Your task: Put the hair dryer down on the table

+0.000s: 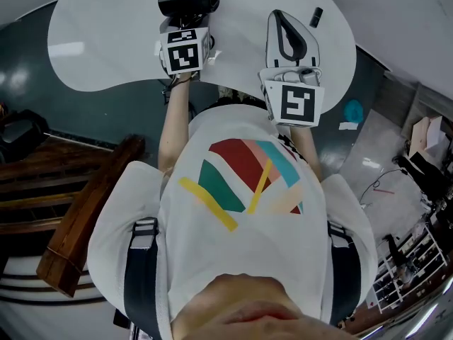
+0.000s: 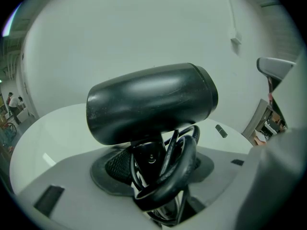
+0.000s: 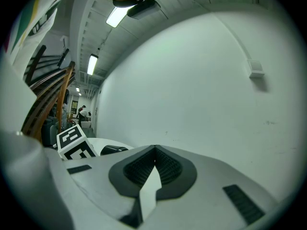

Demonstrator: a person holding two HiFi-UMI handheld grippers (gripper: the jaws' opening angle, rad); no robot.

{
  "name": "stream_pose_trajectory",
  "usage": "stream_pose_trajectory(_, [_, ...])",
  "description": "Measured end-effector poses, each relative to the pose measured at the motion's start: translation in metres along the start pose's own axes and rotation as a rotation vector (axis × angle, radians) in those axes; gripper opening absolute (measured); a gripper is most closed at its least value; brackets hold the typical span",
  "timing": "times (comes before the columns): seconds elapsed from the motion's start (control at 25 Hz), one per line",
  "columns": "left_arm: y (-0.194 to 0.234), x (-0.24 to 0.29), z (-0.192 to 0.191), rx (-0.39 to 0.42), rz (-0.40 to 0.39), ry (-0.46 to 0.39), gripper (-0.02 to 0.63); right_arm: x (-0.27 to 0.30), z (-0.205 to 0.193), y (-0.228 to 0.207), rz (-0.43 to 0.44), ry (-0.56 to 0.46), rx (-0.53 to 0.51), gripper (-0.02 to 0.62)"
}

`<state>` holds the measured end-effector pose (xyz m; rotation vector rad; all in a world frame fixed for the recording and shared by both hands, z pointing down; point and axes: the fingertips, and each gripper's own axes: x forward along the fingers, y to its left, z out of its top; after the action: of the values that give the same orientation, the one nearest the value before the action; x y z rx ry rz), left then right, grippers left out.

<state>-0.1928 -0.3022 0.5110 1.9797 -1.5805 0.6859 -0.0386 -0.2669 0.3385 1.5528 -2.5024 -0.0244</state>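
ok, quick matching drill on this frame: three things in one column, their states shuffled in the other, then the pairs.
Things:
1. hair dryer
2. right hand-held gripper
3. small black object

States:
A. lying loose on the white table
B. jaws together, nothing between them
C. clamped by its cord-wrapped handle in the left hand-held gripper

Pairs: 1-C, 2-B, 3-A
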Motion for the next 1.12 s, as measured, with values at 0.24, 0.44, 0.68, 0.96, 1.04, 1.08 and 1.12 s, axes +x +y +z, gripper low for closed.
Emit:
stream_pose_trajectory(0.24, [-0.006, 0.017, 0.0, 0.012, -0.026, 0.031, 0.259, 0.002, -0.003, -0.004, -0.001, 0.009, -0.001, 0.009])
stream_pose_trajectory(0.44, [-0.009, 0.031, -0.005, 0.023, -0.045, 0.079, 0.259, 0.003, -0.001, -0.007, -0.015, 0.005, 0.003, 0.009])
stream_pose_trajectory(0.68, [-0.006, 0.042, -0.028, 0.049, -0.034, 0.154, 0.259, 0.001, 0.0, -0.004, -0.016, -0.013, 0.003, 0.009])
stream_pose_trajectory(0.96, [-0.012, 0.053, -0.048, 0.059, -0.032, 0.211, 0.259, 0.004, -0.003, -0.012, -0.014, -0.006, 0.0, 0.009])
stream_pose_trajectory(1.04, [-0.013, 0.056, -0.048, 0.064, -0.03, 0.216, 0.259, 0.004, -0.004, -0.013, -0.013, -0.005, -0.003, 0.009])
stream_pose_trajectory(1.08, [-0.013, 0.056, -0.048, 0.065, -0.029, 0.218, 0.259, 0.004, -0.004, -0.013, -0.012, -0.004, -0.003, 0.009])
stream_pose_trajectory(1.12, [-0.013, 0.056, -0.048, 0.066, -0.028, 0.219, 0.259, 0.003, -0.004, -0.012, -0.012, -0.003, -0.002, 0.009])
